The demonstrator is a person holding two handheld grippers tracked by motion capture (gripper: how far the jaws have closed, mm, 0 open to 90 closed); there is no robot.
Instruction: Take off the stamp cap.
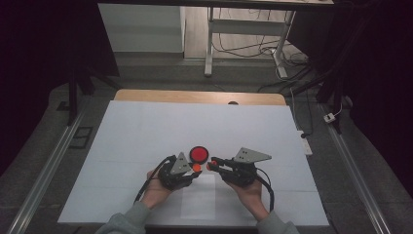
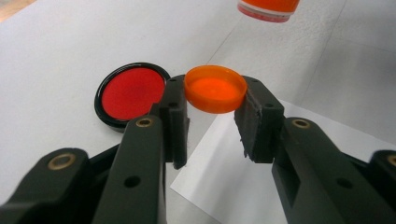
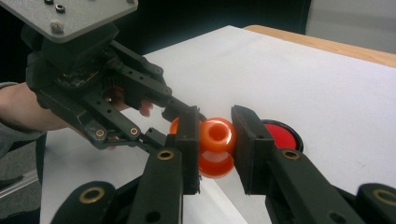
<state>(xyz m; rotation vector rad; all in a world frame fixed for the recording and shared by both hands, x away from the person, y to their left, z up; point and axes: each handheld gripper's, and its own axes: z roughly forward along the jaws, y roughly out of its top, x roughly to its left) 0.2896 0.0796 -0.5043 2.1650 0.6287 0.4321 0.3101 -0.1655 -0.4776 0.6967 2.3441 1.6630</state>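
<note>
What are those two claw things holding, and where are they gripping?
Left gripper pinches an orange cap by its rim; right gripper clamps a small orange bottle near its open mouth.

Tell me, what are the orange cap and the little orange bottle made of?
The orange cap, pinched in the left gripper, looks like thin glossy plastic: light glows through it. The orange bottle, squeezed in the right gripper, seems the same plastic, smooth with bright shiny spots on its rounded mouth.
</note>
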